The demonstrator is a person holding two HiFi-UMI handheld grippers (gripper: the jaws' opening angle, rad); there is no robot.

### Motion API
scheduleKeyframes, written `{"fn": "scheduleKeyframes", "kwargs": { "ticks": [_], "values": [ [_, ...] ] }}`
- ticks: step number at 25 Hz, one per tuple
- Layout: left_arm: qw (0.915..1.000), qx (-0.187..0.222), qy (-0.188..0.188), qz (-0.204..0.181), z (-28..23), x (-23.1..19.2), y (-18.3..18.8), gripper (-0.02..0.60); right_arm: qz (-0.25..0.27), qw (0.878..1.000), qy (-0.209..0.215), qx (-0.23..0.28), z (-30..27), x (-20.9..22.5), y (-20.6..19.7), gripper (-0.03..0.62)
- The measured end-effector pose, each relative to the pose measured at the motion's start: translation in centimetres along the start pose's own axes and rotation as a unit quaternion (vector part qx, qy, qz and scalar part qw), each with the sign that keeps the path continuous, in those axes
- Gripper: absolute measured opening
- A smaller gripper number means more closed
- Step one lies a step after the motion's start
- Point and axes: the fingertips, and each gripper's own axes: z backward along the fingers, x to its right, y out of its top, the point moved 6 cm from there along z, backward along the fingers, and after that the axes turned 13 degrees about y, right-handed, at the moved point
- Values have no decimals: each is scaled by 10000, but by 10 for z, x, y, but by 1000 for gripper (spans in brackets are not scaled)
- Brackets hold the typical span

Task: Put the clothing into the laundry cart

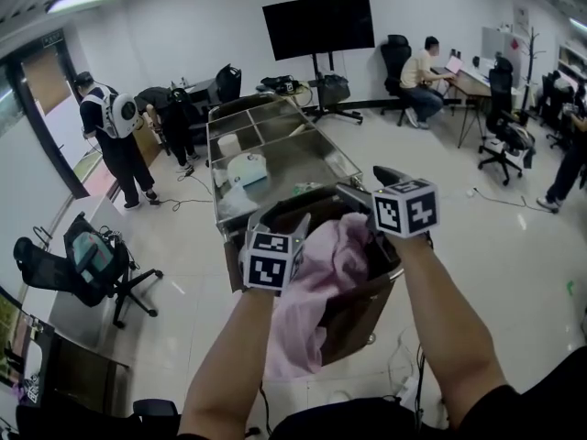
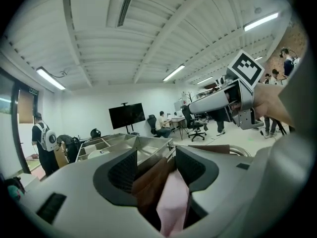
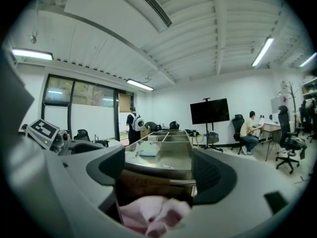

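Note:
A pink garment (image 1: 321, 273) lies in the brown laundry cart (image 1: 362, 312) and hangs over its near edge. My left gripper (image 1: 275, 220) is at the cart's left rim, and my right gripper (image 1: 367, 183) is over its far right corner. In the left gripper view my left gripper (image 2: 156, 165) is open, with a fold of pink garment (image 2: 173, 202) loose between the jaws against the brown cart wall (image 2: 148, 180). In the right gripper view my right gripper (image 3: 158, 170) is open, with the pink garment (image 3: 151, 214) bunched below it inside the cart (image 3: 148, 182).
A steel table with compartments (image 1: 275, 145) stands right behind the cart, with a white bundle (image 1: 246, 168) on it. An office chair (image 1: 83, 264) is at the left. People stand at the back left and sit at desks at the right. Cables lie on the floor.

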Motion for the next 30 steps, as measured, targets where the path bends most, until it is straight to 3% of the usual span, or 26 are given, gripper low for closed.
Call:
{"fn": "scheduleKeyframes", "kwargs": {
  "ticks": [5, 15, 17, 18, 20, 22, 23, 30],
  "values": [
    [9995, 235, 52, 215, 18, -4, 10, 241, 126, 9994, 324, 83, 5, -23, 2, 411],
    [9978, 465, 56, 475, 71, -18, 10, 239, 229, 9986, 462, 111, 17, -76, -6, 360],
    [9971, 488, 9, 587, 89, -23, 6, 239, 206, 9987, 443, 152, 23, -94, -8, 316],
    [9968, 498, -39, 629, 99, -26, 4, 239, 180, 9988, 409, 198, 27, -103, -9, 251],
    [9962, 521, -159, 685, 119, -30, 0, 200, 122, 9990, 307, 299, 36, -121, -10, 129],
    [9955, 592, -170, 724, 139, -35, -6, 60, 128, 9991, 196, 359, 44, -140, -15, 47],
    [9950, 641, -137, 747, 148, -38, -8, 19, 140, 9990, 147, 399, 48, -148, -17, 7],
    [9907, 830, -75, 1079, 202, -66, -17, 6, 108, 9981, -46, 599, 79, -197, -29, 3]
  ]
}}
